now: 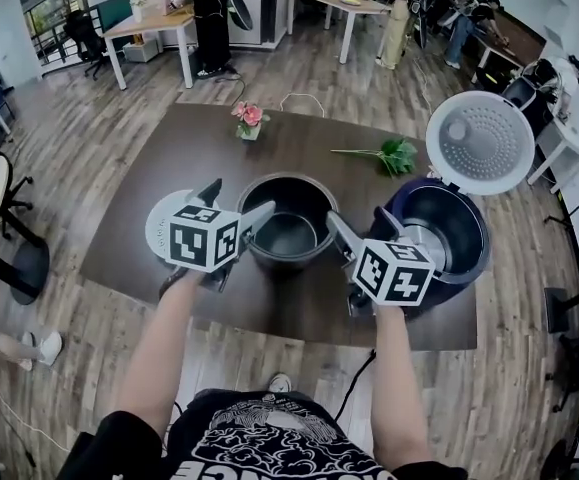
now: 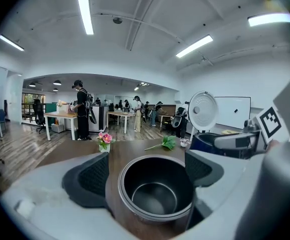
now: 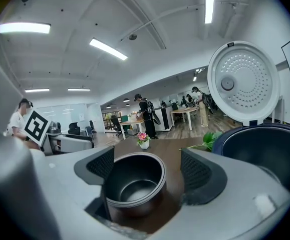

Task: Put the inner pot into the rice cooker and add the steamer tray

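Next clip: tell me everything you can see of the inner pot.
The inner pot is a round, dark, metal-looking bowl with a thin lighter lip at the rim and a smooth dark inside. It is empty. It stands upright on the brown table, outside the rice cooker, which sits open to its right. The left tongs and right tongs, both open, are at its left and right sides. Whether either touches it cannot be told.
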Motion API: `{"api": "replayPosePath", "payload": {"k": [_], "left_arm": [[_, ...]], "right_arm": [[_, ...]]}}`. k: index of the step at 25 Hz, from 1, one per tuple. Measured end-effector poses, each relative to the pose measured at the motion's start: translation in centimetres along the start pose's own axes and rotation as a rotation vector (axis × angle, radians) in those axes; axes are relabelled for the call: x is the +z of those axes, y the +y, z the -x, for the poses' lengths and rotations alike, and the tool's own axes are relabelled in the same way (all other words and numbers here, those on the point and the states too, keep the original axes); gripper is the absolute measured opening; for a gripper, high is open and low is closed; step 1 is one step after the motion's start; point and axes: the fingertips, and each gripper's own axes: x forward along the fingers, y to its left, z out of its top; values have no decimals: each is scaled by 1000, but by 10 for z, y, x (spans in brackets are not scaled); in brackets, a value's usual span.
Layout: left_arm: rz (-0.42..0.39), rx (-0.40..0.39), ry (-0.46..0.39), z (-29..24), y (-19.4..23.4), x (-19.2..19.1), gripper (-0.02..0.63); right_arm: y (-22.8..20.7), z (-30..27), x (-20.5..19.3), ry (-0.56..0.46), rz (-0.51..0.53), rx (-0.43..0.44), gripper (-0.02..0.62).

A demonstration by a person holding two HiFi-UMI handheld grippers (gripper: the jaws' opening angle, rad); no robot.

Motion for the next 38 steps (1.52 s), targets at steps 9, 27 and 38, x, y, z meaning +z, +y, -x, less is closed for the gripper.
{"api": "replayPosePath", "payload": {"k": [9, 27, 38], "left_arm": [[22, 12, 29, -6, 19, -10, 479], [113, -212, 242, -83, 62, -70, 479], [145, -399, 306, -116, 49, -91, 368]], "right_arm": [[2, -21, -12, 40, -16, 9, 402], [-10, -56, -78, 135, -184, -198, 376], [-19, -63, -119, 171, -311, -306, 330]]}}
